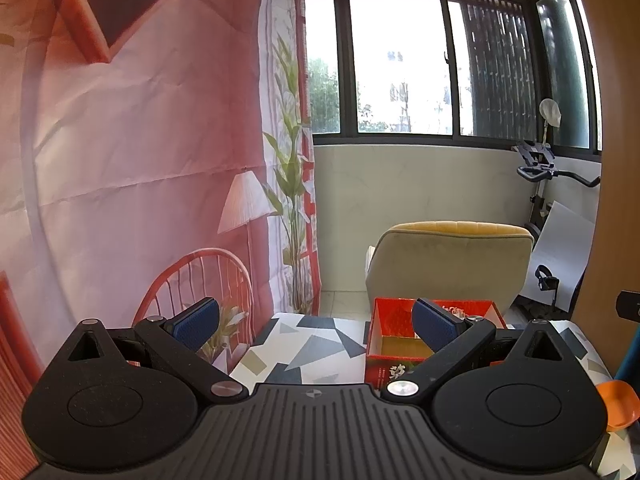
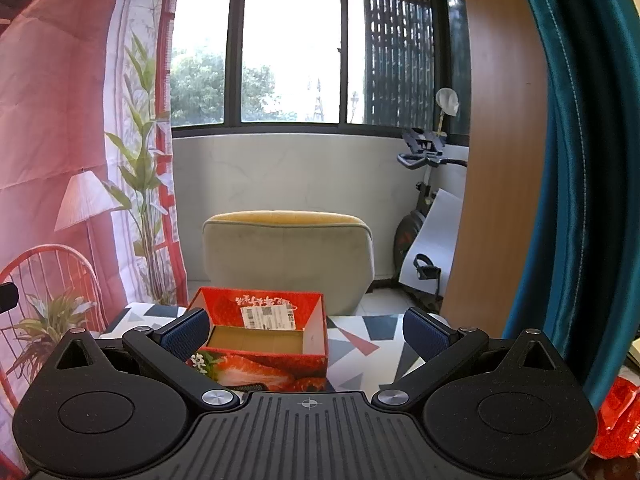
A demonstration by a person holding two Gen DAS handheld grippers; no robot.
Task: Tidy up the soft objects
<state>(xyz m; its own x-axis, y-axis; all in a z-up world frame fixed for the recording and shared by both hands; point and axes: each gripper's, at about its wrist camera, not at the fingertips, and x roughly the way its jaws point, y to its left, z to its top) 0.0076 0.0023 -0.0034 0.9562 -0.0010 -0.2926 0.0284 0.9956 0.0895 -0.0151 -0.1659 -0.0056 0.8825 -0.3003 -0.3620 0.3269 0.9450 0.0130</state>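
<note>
Both grippers are held above the counter point(image 2: 360, 376), which has a geometric-patterned cover. The left gripper point(image 1: 316, 326) and the right gripper point(image 2: 306, 330) each have fingers spread apart, holding nothing. A red box point(image 2: 264, 344) with an open top stands on the counter ahead, between them. An armchair point(image 2: 288, 256) stands behind the counter. No soft object can be identified with certainty.
</note>
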